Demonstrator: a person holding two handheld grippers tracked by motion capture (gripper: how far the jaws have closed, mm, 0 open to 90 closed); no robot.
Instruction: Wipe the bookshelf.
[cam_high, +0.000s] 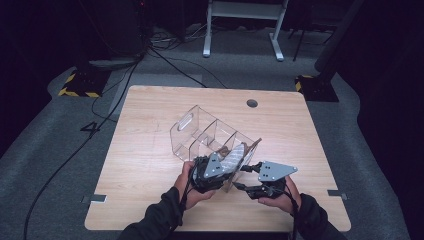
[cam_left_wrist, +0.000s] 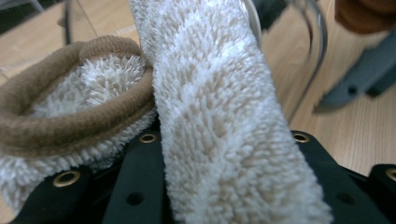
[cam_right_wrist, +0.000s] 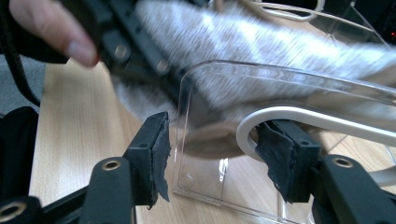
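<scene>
A clear plastic organiser (cam_high: 200, 132) with several compartments stands tilted on the wooden table (cam_high: 145, 165). A fluffy cream sock (cam_high: 234, 158) with a brown cuff (cam_left_wrist: 70, 126) hangs over the organiser's near end. My left gripper (cam_high: 216, 170) is shut on the sock (cam_left_wrist: 219, 130), which runs up between its jaws. My right gripper (cam_high: 246, 176) is just right of it. In the right gripper view it (cam_right_wrist: 212, 149) stands open, its jaws either side of the organiser's clear end wall (cam_right_wrist: 205, 116), the right pad (cam_right_wrist: 280, 154) at the handle cut-out. The sock (cam_right_wrist: 289, 51) shows blurred above that wall.
A round cable hole (cam_high: 252, 103) sits near the table's far edge. Beyond the table are a white desk frame (cam_high: 240, 30), cables on the grey floor (cam_high: 165, 60), and yellow-black striped bases (cam_high: 80, 85) at both far corners.
</scene>
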